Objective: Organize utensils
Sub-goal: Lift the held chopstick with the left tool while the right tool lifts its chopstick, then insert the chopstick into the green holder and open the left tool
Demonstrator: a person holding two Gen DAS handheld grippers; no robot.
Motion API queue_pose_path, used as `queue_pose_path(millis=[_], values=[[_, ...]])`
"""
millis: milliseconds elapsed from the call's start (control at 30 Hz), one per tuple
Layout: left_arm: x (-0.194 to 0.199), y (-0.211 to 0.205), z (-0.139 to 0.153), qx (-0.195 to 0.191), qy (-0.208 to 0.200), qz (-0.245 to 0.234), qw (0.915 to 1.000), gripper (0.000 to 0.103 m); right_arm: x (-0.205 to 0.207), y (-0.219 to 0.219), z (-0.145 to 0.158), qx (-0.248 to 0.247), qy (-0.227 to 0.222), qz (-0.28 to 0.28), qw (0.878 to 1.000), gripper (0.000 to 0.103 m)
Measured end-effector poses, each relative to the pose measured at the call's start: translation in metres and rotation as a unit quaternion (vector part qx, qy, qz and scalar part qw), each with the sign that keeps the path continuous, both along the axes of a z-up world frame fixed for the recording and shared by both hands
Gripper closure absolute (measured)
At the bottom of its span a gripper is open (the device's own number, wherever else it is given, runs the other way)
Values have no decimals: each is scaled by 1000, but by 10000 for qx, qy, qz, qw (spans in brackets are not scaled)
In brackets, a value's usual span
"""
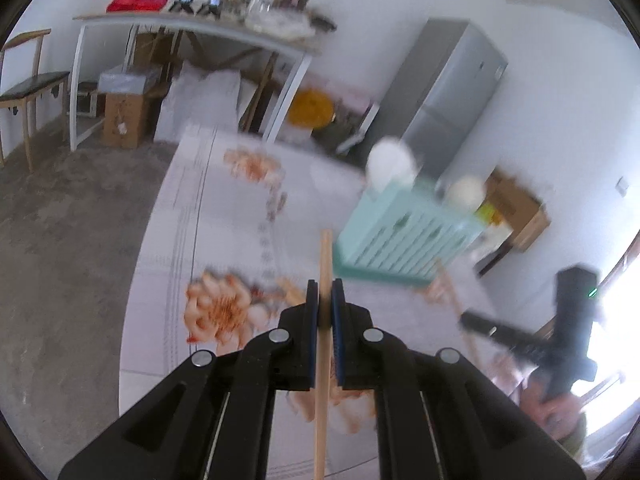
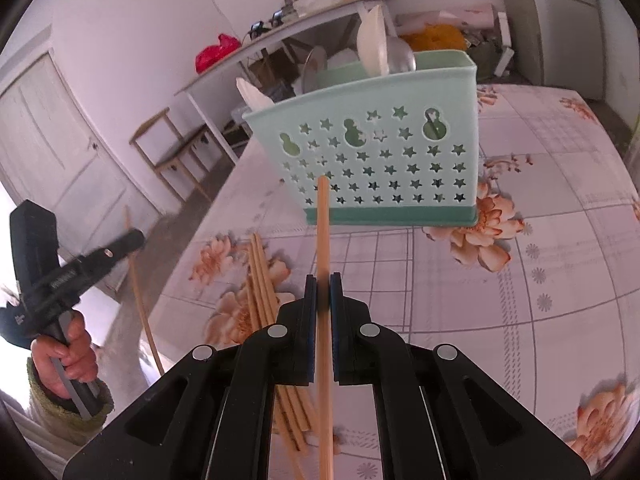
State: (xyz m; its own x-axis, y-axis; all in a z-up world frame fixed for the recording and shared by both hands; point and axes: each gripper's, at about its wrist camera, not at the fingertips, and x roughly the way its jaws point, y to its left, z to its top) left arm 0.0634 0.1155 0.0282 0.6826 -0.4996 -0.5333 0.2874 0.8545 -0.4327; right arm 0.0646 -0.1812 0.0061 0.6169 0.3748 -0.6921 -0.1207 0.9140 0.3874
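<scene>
A mint-green utensil holder [image 2: 384,152] with star cut-outs stands on the flowered tablecloth; it holds white spoons [image 2: 373,46] and a metal spoon. It shows blurred in the left wrist view [image 1: 404,236]. My left gripper [image 1: 325,300] is shut on a wooden chopstick [image 1: 325,264], held above the table left of the holder. My right gripper [image 2: 322,296] is shut on another wooden chopstick [image 2: 322,220], its tip in front of the holder's lower left side. Several loose chopsticks [image 2: 262,280] lie on the cloth to the left.
The table [image 2: 540,240] has a floral cloth; its left edge drops to a concrete floor. The other gripper shows at each view's side: the right gripper [image 1: 472,320] and the left gripper [image 2: 134,238]. A cluttered white side table [image 1: 192,24], chair and grey fridge [image 1: 448,92] stand behind.
</scene>
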Motion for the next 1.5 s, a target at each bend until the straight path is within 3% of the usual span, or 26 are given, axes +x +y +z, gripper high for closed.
queue_pose_path(millis=[333,600,867,1000,1167,1333,1500], values=[[-5,-4,73,-419,-1057,-122,9934,97,-4,3,-1,47,-5,-50,10000,98],[18,-25,155,-722,-2117,-335,9741,97,-5,1,-1,86,-3,-79,9999,98],[59,-60,200,-831,-2646,-282,9603,97,-2,0,-3,164,6,-81,9998,98],[77,-81,202,-777,-2814,-243,9561,97,1,-2,-5,215,41,-100,9997,98],[104,-110,182,-692,-2807,-253,9570,97,4,-6,-7,263,80,-126,9995,98],[123,-134,149,-398,-2602,-284,9643,97,4,-11,-10,326,134,-153,9993,98],[136,-148,109,-3,-2101,-382,9769,97,4,-15,-12,371,179,-178,9990,98]])
